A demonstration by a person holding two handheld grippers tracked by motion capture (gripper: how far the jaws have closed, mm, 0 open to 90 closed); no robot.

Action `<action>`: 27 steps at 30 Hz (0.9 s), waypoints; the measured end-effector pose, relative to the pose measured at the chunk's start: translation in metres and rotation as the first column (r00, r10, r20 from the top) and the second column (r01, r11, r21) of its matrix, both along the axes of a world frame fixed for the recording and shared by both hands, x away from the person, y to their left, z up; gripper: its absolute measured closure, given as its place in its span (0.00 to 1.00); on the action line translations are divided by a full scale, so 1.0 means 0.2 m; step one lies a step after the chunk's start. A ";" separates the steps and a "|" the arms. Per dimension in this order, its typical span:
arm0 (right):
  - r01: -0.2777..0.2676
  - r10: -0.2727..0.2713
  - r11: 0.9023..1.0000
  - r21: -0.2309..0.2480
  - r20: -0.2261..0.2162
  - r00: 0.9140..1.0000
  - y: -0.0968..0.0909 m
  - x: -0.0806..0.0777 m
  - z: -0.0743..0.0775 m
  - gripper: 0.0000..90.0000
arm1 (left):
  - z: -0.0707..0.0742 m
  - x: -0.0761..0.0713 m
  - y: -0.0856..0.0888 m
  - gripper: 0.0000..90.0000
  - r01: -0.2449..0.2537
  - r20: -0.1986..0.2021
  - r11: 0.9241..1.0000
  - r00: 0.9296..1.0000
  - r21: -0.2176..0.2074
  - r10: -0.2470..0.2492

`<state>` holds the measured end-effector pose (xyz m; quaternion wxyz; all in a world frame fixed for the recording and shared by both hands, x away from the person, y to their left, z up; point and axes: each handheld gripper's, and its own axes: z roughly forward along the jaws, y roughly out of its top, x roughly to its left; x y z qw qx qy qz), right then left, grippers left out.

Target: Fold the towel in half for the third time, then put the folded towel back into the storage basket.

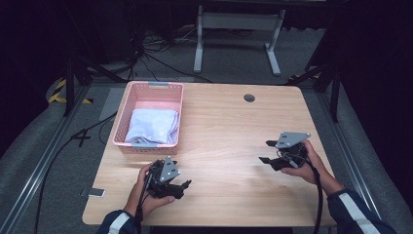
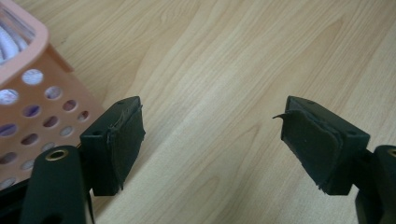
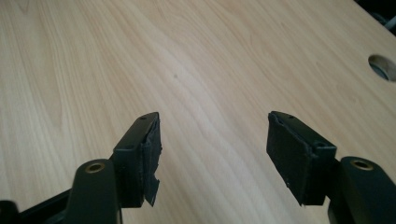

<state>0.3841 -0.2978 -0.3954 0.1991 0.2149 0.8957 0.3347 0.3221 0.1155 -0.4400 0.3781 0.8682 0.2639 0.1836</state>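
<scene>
Pink basket [image 1: 127,108] holds folded pale cloth [image 1: 152,125] at counter's [image 1: 234,126] far-left. My left tongs [image 1: 185,184] sit just below it, nearer; right tongs [image 1: 267,152] well apart. Both gape empty.

A round cable hole [image 1: 249,98] is set in the wooden table [image 1: 229,126] near its far edge. Beyond the table, a grey metal stand [image 1: 238,29] is seen on the floor.
</scene>
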 end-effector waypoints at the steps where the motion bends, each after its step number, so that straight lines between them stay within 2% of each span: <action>1: 0.000 0.000 1.000 0.000 0.000 1.000 0.00 0.00 0.00 0.39 | 0.00 0.00 0.00 0.24 0.005 -0.001 1.000 1.000 -0.002 -0.005; 5: 0.026 -0.026 1.000 0.002 -0.006 1.000 -0.10 -0.08 -0.05 0.38 | -0.02 0.01 -0.03 0.24 0.021 -0.007 1.000 1.000 0.007 -0.021; 7: 0.023 -0.023 1.000 0.002 -0.005 1.000 -0.12 -0.09 -0.05 0.38 | -0.03 0.01 -0.03 0.24 0.022 -0.006 1.000 1.000 0.006 -0.022; 9: 0.033 -0.033 0.999 0.002 0.001 0.999 -0.16 -0.12 -0.08 0.37 | -0.04 0.01 -0.04 0.24 0.026 -0.020 1.000 0.999 0.008 -0.026; 11: 0.041 -0.041 0.999 0.014 -0.013 0.999 -0.21 -0.15 -0.10 0.37 | -0.05 0.01 -0.04 0.24 0.034 -0.023 0.999 0.999 0.019 -0.034; 13: 0.053 -0.053 0.999 0.012 -0.004 0.999 -0.27 -0.19 -0.14 0.35 | -0.07 0.02 -0.04 0.24 0.043 -0.034 0.999 0.999 0.018 -0.042; 14: 0.060 -0.060 0.998 0.018 -0.013 0.998 -0.29 -0.20 -0.15 0.35 | -0.08 0.02 -0.05 0.24 0.051 -0.044 0.999 0.998 0.017 -0.051; 15: 0.077 -0.075 0.996 0.038 -0.042 0.996 -0.33 -0.22 -0.18 0.33 | -0.08 0.02 -0.05 0.24 0.059 -0.046 0.998 0.997 0.027 -0.057; 17: 0.102 -0.099 0.994 0.036 -0.076 0.992 -0.38 -0.23 -0.22 0.31 | -0.10 0.03 -0.06 0.24 0.065 -0.059 0.997 0.996 0.033 -0.063; 19: 0.130 -0.119 0.988 0.081 -0.121 0.985 -0.44 -0.25 -0.25 0.31 | -0.12 0.04 -0.07 0.24 0.077 -0.068 0.996 0.995 0.046 -0.074; 21: 0.152 -0.138 0.983 0.101 -0.134 0.981 -0.47 -0.25 -0.27 0.31 | -0.13 0.04 -0.07 0.24 0.079 -0.082 0.996 0.994 0.044 -0.076; 24: 0.168 -0.152 0.982 0.090 -0.166 0.974 -0.49 -0.25 -0.32 0.26 | -0.15 0.06 -0.09 0.23 0.086 -0.093 0.995 0.992 0.043 -0.081; 25: 0.168 -0.152 0.982 0.090 -0.166 0.974 -0.49 -0.25 -0.32 0.26 | -0.17 0.07 -0.09 0.23 0.091 -0.105 0.995 0.991 0.026 -0.088; 27: 0.178 -0.159 0.976 0.122 -0.154 0.975 -0.50 -0.26 -0.34 0.27 | -0.18 0.08 -0.08 0.22 0.088 -0.114 0.996 0.990 -0.006 -0.088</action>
